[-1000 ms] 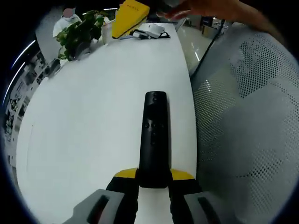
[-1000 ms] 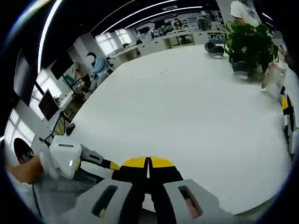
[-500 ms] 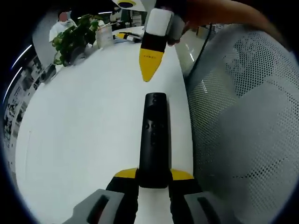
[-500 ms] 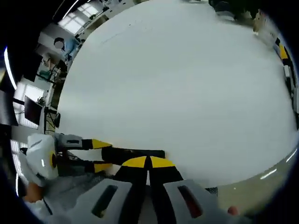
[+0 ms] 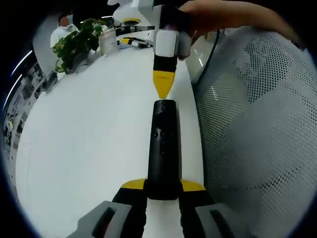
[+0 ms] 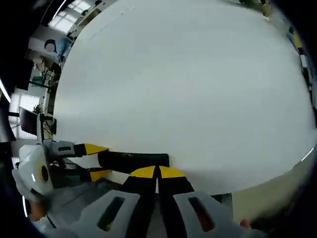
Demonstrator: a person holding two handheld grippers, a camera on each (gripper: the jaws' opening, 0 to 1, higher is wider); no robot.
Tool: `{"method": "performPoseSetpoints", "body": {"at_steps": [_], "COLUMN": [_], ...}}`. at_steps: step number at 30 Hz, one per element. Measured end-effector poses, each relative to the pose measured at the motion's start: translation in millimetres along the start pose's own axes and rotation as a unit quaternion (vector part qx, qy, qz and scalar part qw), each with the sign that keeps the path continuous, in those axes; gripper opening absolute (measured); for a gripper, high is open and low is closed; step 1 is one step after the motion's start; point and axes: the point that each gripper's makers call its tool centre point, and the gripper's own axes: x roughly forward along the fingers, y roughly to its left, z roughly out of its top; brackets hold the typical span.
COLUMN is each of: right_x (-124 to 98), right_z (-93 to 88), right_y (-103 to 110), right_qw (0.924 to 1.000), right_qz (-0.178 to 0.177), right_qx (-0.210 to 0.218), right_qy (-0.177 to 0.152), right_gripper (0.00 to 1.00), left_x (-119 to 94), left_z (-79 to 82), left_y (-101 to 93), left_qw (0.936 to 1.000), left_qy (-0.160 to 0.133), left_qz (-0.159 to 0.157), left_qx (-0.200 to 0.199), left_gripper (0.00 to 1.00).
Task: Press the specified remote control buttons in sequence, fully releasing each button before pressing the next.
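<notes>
A slim black remote (image 5: 162, 144) with small buttons near its middle is held by its near end in my left gripper (image 5: 163, 186), which is shut on it above the white table (image 5: 89, 129). My right gripper (image 5: 162, 88) comes down from the top of the left gripper view, jaws together, with its yellow tip at the remote's far end. In the right gripper view the remote (image 6: 130, 160) lies crosswise just beyond my shut right gripper (image 6: 157, 171), with the left gripper (image 6: 96, 161) clamping it from the left. Whether the tip touches the remote is unclear.
A grey mesh chair back (image 5: 257, 124) stands close on the right of the table's edge. At the far end are a potted plant (image 5: 77, 42), a white cup (image 5: 106, 42) and some small items. A person's hand (image 5: 218, 15) holds the right gripper.
The right gripper has come down and closer, so its yellow tip now sits at the remote's far end. The left gripper and the remote have stayed put.
</notes>
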Motion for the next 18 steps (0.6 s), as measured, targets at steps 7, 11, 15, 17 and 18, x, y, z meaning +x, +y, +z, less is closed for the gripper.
{"method": "performPoseSetpoints", "body": {"at_steps": [7, 11, 15, 17, 18], "right_x": [4.9, 4.8, 3.3, 5.9, 6.9], "right_z": [-3.5, -2.9, 1.8, -0.5, -4.6], "right_y": [-6.0, -6.4, 0.9, -1.6, -7.8], "right_qw": [0.9996, 0.9994, 0.9991, 0.9987, 0.9975], "right_qz": [-0.022, -0.025, -0.019, -0.027, -0.044], "right_qx": [-0.015, -0.020, -0.037, -0.043, -0.053], "right_qy": [0.009, 0.009, -0.005, 0.002, 0.016], "right_gripper": [0.00, 0.00, 0.00, 0.00, 0.00], "left_x": [-0.1, -0.1, -0.1, -0.1, -0.1], "left_z": [0.2, 0.2, 0.4, 0.5, 0.5], "left_y": [0.0, 0.2, 0.1, 0.2, 0.2], "left_qw": [1.0000, 1.0000, 1.0000, 1.0000, 1.0000], "left_qy": [-0.001, 0.000, 0.000, 0.000, -0.001], "left_qz": [-0.001, -0.002, -0.002, -0.003, -0.003], "left_qx": [0.002, 0.003, 0.003, 0.003, 0.002], "left_gripper": [0.24, 0.24, 0.24, 0.24, 0.24]}}
